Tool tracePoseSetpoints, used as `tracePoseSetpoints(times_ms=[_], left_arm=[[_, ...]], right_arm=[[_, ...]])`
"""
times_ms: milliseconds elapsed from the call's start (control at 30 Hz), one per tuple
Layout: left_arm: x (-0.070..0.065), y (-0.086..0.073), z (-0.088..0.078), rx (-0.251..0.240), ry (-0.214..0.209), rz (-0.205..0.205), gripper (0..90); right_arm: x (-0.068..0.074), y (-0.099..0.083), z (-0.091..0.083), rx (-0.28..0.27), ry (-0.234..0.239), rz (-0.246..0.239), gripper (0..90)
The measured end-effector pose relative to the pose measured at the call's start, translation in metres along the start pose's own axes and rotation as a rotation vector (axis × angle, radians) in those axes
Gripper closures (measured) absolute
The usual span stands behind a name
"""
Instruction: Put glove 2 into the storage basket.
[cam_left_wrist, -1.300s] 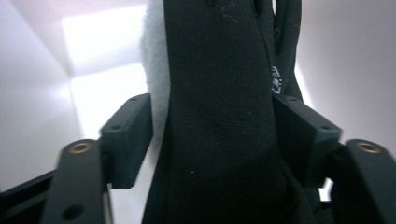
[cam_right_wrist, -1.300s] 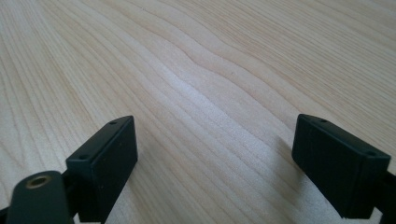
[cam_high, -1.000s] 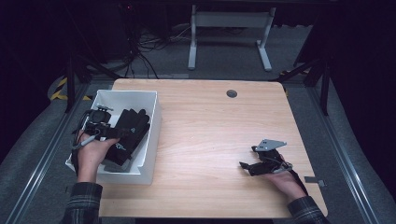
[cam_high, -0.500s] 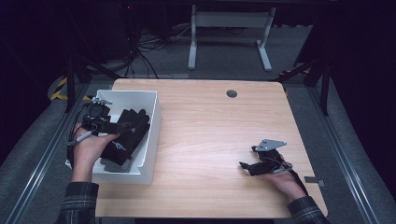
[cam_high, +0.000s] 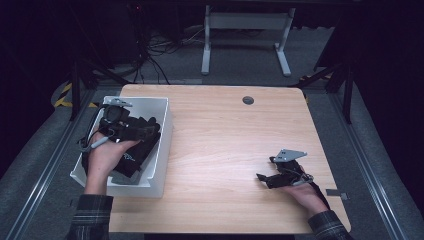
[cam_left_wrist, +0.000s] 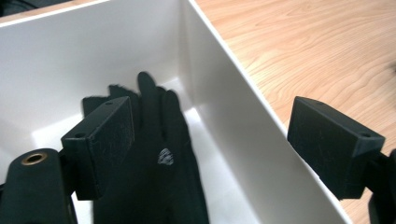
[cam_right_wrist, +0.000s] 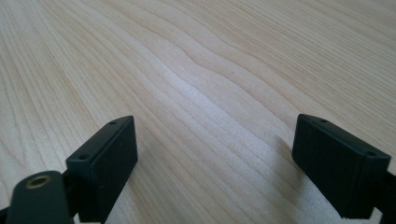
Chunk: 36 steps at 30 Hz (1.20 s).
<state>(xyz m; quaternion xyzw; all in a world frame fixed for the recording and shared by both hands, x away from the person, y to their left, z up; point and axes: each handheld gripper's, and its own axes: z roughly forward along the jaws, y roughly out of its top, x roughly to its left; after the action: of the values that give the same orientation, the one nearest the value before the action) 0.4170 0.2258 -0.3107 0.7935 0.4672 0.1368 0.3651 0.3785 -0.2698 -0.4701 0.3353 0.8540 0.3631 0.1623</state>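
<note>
The left tongs (cam_left_wrist: 210, 154) stand apart over the white bin (cam_left_wrist: 243, 93), nothing gripped; the black glove (cam_left_wrist: 159, 158) lies in the bin just below them, so it seems dropped off or not yet picked. The right tongs (cam_right_wrist: 215, 163) rest apart on the bare desk (cam_right_wrist: 210, 70)

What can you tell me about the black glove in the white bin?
The black glove looks like soft matte fabric, with a small pale logo on its back. It lies flat on the floor of the white bin, fingers stretched toward the far wall, close to the bin's table-side wall. From the high view it appears as a dark heap in the bin, so more than one piece may be there. The left gripper hangs above it, jaws open, not touching it.
</note>
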Motion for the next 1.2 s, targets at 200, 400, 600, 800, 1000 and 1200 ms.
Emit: tracePoseSetpoints(times_ms=[200,400,600,800,1000,1200], left_arm=[[-0.018,0.006,0.004,-0.015,-0.031,0.036,15.3],[-0.036,0.011,0.008,-0.017,-0.063,0.066,15.3],[-0.058,0.014,0.017,-0.015,-0.085,0.088,15.3],[-0.073,0.015,0.025,-0.014,-0.096,0.107,15.3],[-0.094,0.016,0.035,-0.014,-0.115,0.128,15.3],[-0.115,0.013,0.048,-0.005,-0.141,0.152,15.3]], right_arm=[[0.0,0.0,0.0,0.0,0.0,0.0,14.5],[0.0,0.0,0.0,0.0,0.0,0.0,14.5],[0.0,0.0,0.0,0.0,0.0,0.0,14.6],[0.0,0.0,0.0,0.0,0.002,-0.001,14.5],[0.0,0.0,0.0,0.0,0.003,-0.002,14.5],[0.0,0.0,0.0,0.0,0.004,-0.003,14.5]])
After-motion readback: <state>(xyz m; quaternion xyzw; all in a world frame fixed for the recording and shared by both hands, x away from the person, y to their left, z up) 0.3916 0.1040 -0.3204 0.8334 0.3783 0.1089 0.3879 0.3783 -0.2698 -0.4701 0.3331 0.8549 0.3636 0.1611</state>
